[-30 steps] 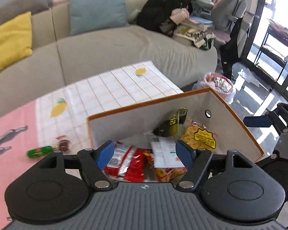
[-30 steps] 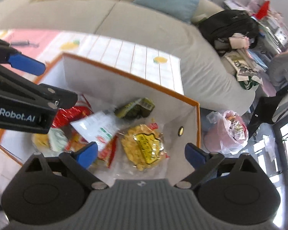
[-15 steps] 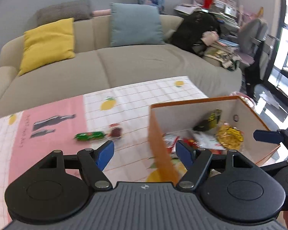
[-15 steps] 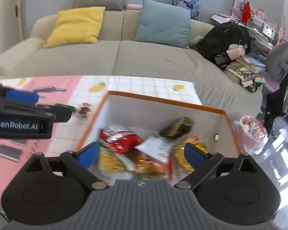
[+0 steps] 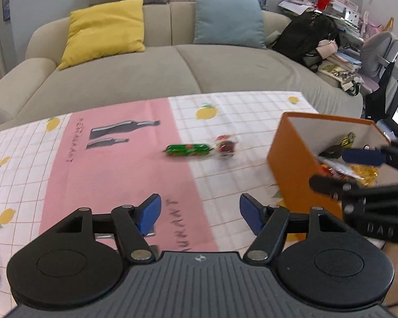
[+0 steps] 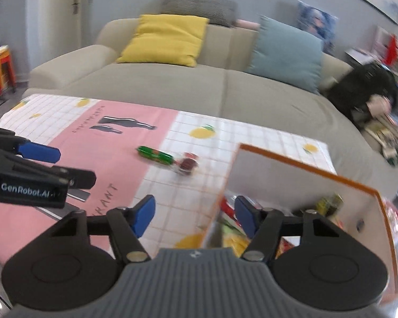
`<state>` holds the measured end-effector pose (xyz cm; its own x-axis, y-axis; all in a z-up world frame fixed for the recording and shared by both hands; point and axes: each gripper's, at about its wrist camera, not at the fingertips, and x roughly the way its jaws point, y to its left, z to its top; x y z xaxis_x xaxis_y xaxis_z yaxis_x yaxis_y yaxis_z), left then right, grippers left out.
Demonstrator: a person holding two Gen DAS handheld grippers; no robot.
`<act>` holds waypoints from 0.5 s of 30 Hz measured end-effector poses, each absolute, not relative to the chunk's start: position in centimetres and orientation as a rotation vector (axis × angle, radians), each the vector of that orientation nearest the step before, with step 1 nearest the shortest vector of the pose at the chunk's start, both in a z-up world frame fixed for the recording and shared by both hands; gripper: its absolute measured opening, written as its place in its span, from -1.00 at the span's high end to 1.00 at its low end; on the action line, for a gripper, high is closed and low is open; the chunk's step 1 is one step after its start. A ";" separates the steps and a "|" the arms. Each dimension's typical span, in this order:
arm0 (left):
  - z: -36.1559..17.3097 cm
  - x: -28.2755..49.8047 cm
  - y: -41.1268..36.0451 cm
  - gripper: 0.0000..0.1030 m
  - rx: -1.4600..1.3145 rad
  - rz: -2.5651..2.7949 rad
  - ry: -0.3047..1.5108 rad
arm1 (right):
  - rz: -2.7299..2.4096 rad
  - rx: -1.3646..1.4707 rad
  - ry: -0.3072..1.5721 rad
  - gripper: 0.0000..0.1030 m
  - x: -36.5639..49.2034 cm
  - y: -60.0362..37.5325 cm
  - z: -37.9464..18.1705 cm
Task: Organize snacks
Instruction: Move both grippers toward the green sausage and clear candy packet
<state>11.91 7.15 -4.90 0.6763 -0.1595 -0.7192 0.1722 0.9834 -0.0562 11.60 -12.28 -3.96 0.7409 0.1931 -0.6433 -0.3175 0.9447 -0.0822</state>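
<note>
An orange box (image 5: 291, 159) with white inner walls stands at the table's right and holds several snack packets (image 5: 358, 169); it also shows in the right wrist view (image 6: 305, 169). A green snack stick (image 5: 187, 149) and a small dark red snack (image 5: 225, 147) lie side by side on the cloth, left of the box; both show in the right wrist view, the stick (image 6: 154, 155) and the red snack (image 6: 188, 163). My left gripper (image 5: 200, 213) is open and empty above the cloth. My right gripper (image 6: 195, 213) is open and empty over the box's near left edge.
The table wears a pink and white checked cloth (image 5: 119, 164) with lemon prints. A beige sofa (image 5: 159, 63) with a yellow cushion (image 5: 103, 31) and a blue cushion (image 5: 225, 18) stands behind it. A black bag (image 5: 305, 37) and clutter lie at the right.
Both grippers have pulled back and swung left, away from over the box's inside. The table cloth and the two loose snacks have come into view. Both stay open.
</note>
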 end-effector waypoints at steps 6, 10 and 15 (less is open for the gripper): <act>-6.0 13.6 10.6 -0.34 -0.054 -0.190 0.858 | 0.374 -0.316 0.721 0.15 14.7 -9.6 -4.9; -6.4 15.3 11.9 -0.23 -0.098 -0.195 0.881 | 0.416 -0.362 0.792 0.23 17.4 -8.8 -5.7; -6.9 18.0 11.8 -0.21 -0.077 -0.214 0.891 | 0.454 -0.430 0.866 0.24 21.2 -8.0 -6.4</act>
